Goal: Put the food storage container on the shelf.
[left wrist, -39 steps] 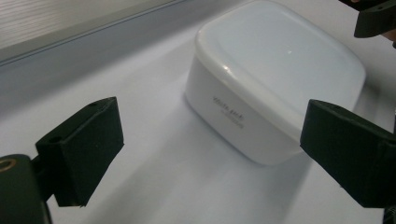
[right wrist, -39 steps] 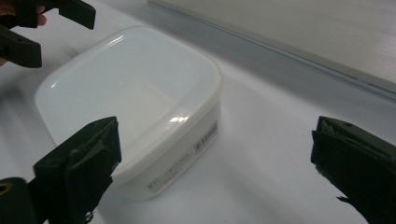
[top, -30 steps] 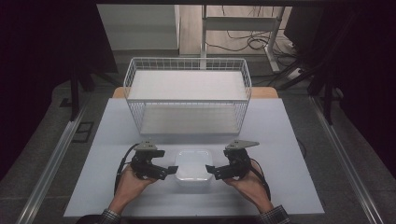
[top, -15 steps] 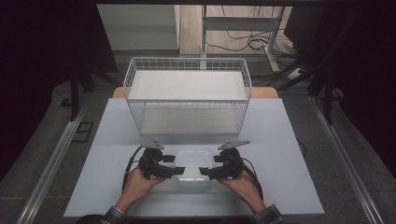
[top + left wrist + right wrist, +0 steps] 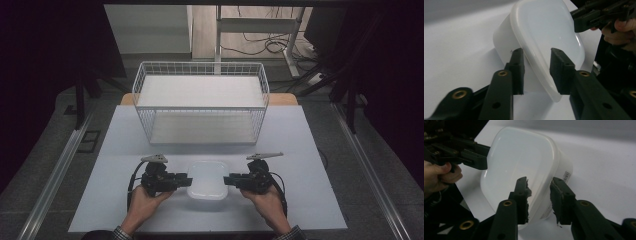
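Both sets of fingers have just been closing, and each now has the lidded container's rim between its pads. On the left gripper [image 5: 535, 68], one finger [image 5: 517, 67] sits under the lip against the tub wall and the other lies over the lid, and they look clamped on that edge. The right gripper [image 5: 539, 197] mirrors it at the opposite end, one frayed pad on the lid, the other on the side wall near the label, again pinching the rim as far as I can judge. From above, the left gripper [image 5: 184, 181] and right gripper [image 5: 229, 181] point straight at each other with the white container [image 5: 206, 179] dead between them, so its long axis runs hand to hand, across the near part of the worktop [image 5: 310, 150]. Neither hand is nearer; it is a symmetrical two-ended hold. Straight ahead, beyond the container and well apart from it, stands the wire basket [image 5: 200, 107], open at the top. Whatever comes next hinges on keeping the two ends level, since the tub hangs between two narrow pinches.
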